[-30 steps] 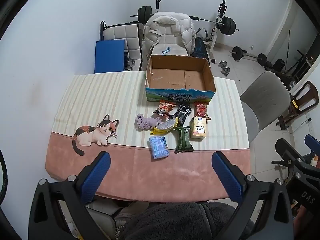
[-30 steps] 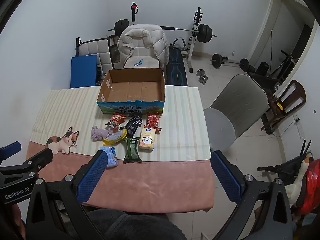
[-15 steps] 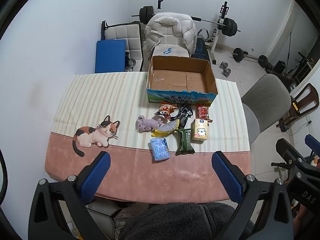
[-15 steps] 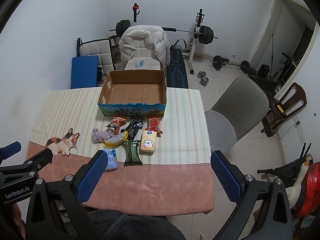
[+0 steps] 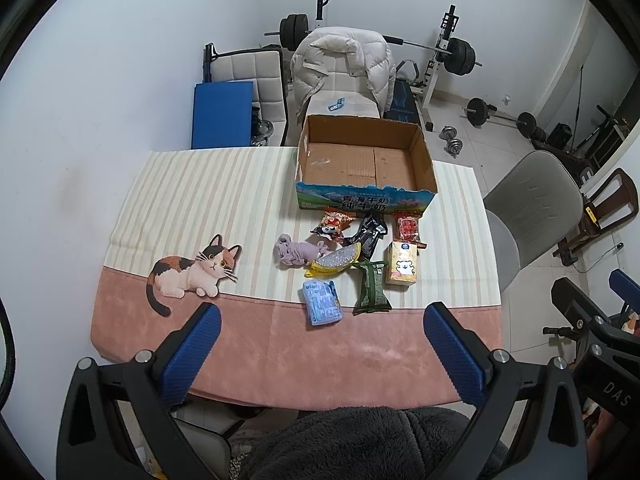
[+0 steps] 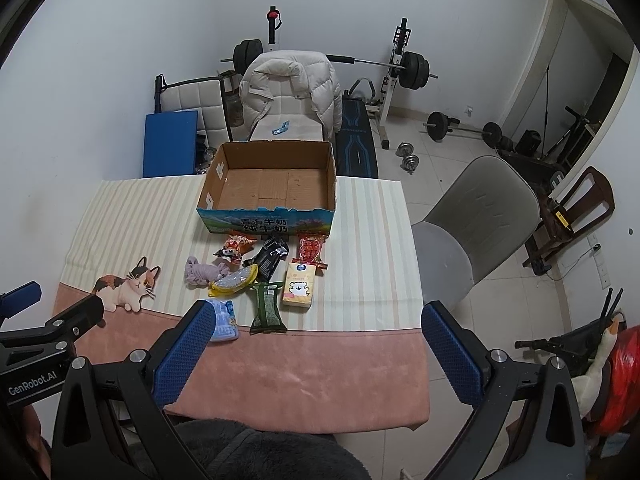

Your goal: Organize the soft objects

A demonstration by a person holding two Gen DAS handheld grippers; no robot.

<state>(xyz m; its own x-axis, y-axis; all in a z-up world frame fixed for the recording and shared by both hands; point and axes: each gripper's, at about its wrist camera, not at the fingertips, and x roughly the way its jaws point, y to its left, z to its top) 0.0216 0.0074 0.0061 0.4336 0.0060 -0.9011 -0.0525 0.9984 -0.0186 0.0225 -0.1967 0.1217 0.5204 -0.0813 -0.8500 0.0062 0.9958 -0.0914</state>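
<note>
An empty cardboard box [image 5: 364, 160] [image 6: 272, 182] stands at the table's far side. In front of it lies a cluster of soft items: a purple plush [image 5: 296, 251] [image 6: 202, 272], a yellow banana-shaped pouch [image 5: 336, 260], a blue packet [image 5: 322, 302] [image 6: 224, 318], a green packet [image 5: 372, 288] [image 6: 266, 308], a cream tissue pack [image 5: 402, 267] [image 6: 298, 286], a red packet [image 5: 407, 227], a black packet [image 5: 370, 232] and an orange snack bag [image 5: 334, 222]. My left gripper [image 5: 320, 352] and right gripper [image 6: 316, 350] are open and empty, high above the table's near edge.
The table wears a striped and pink cloth [image 5: 208, 204] with a printed cat [image 5: 192, 272]. A grey chair [image 6: 476, 220] stands to the right. A chair with a white jacket [image 5: 340, 68], a blue mat [image 5: 222, 114] and weights stand behind.
Both grippers have drifted slightly; the table contents sit a little higher in the views. Nothing on the table has moved.
</note>
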